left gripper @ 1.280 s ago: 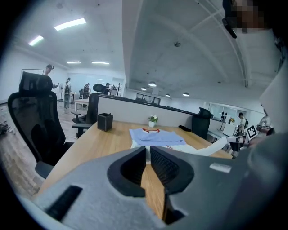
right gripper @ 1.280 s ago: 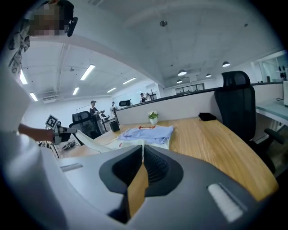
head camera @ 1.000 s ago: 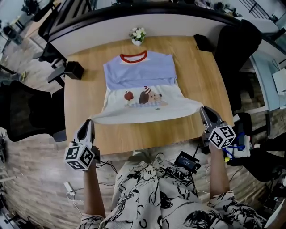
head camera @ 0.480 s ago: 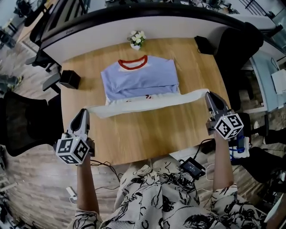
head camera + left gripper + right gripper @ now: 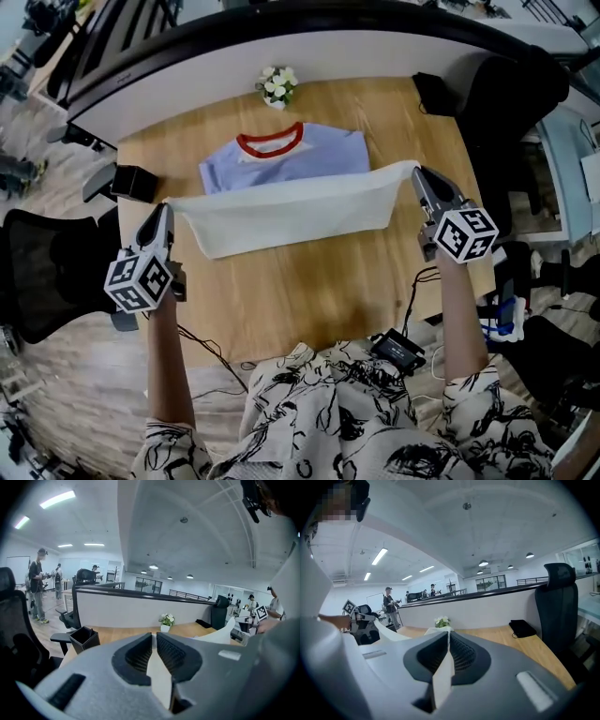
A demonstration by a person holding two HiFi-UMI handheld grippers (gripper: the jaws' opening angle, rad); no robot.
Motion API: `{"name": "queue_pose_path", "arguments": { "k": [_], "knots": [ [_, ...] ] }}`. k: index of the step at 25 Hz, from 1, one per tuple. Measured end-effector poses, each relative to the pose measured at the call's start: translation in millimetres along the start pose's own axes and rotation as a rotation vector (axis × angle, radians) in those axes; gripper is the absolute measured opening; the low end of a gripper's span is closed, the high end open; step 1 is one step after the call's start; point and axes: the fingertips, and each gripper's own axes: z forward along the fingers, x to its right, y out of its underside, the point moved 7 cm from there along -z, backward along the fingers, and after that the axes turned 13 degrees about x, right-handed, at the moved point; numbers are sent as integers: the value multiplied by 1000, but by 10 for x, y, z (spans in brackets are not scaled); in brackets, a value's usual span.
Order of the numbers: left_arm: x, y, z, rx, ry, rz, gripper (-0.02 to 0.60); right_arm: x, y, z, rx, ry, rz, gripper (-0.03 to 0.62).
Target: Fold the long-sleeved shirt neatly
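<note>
The shirt (image 5: pixel 291 211) lies on the wooden table (image 5: pixel 309 291), its blue upper part with the red collar (image 5: pixel 270 142) flat at the back. Its white lower part is lifted and doubled back over the front, stretched between both grippers. My left gripper (image 5: pixel 167 208) is shut on the hem's left corner; white cloth (image 5: pixel 159 677) shows pinched between its jaws. My right gripper (image 5: pixel 414 172) is shut on the hem's right corner, with cloth (image 5: pixel 443 672) squeezed between the jaws. The printed picture on the shirt is hidden under the fold.
A small white pot of flowers (image 5: pixel 276 86) stands at the table's far edge. A black box (image 5: pixel 132 182) sits at the left edge, a black pouch (image 5: pixel 433 92) at the far right corner. Office chairs (image 5: pixel 511 84) surround the table. Cables and a black device (image 5: pixel 398 349) hang near the front.
Both grippers have carried the shirt's bottom hem up and away from the person, over the printed picture toward the collar. The picture is now covered by the white fold.
</note>
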Motion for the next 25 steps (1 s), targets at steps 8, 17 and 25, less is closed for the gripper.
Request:
{"name": "queue_pose_path", "arguments": {
  "k": [8, 17, 25],
  "knots": [
    [-356, 419, 830, -89, -63, -1, 34, 356, 352, 789, -88, -10, -13, 25],
    [-713, 835, 1570, -225, -66, 21, 34, 720, 806, 1511, -216, 21, -20, 25],
    [-1026, 1151, 2122, -296, -70, -18, 34, 1012, 1256, 2049, -285, 65, 43, 25]
  ]
}}
